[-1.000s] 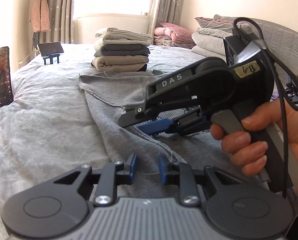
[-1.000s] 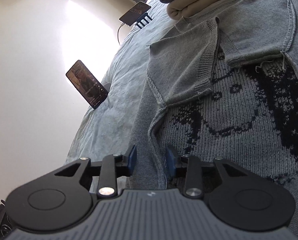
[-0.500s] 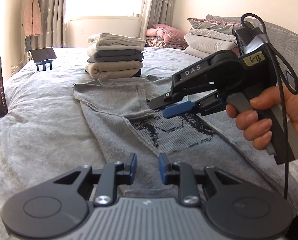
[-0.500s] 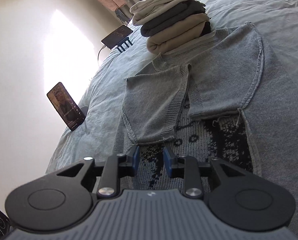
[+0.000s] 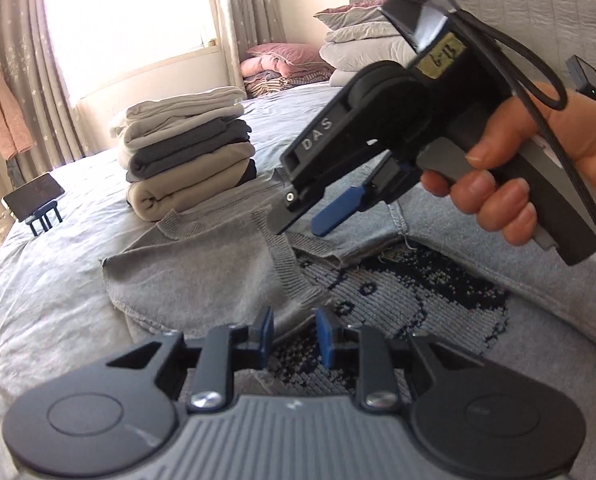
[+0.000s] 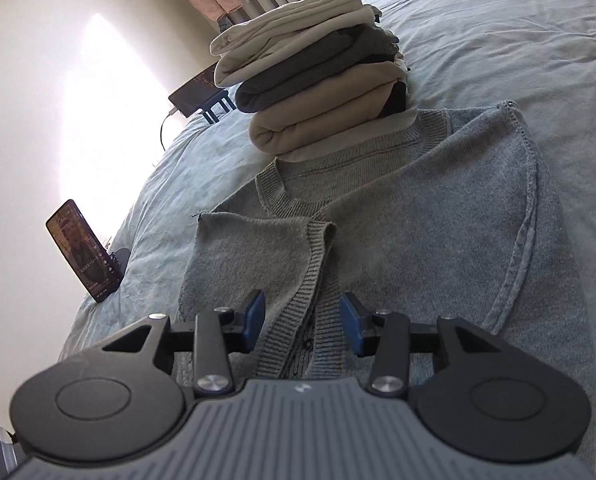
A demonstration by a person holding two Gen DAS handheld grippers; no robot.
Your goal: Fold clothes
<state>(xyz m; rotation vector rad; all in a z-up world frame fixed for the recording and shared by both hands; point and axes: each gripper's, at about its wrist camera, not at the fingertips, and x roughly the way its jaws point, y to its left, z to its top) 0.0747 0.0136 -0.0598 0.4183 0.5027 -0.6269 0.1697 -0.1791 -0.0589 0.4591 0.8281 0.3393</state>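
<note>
Under right claw (image 5: 306,216), sweater (image 5: 201,280) partly hidden.

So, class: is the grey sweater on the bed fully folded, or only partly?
Partly: both sleeves of the grey sweater lie folded across its front, but the body remains spread flat on the bed.

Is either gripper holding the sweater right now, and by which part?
No. Left gripper and right gripper are both open above the sweater, gripping nothing.

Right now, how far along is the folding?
Done: a stack of folded clothes sits on the bed, and both sleeves of the grey sweater are folded in. In hand: nothing; the left gripper and right gripper hover with jaws open. Left: fold the body and stack it.
</note>
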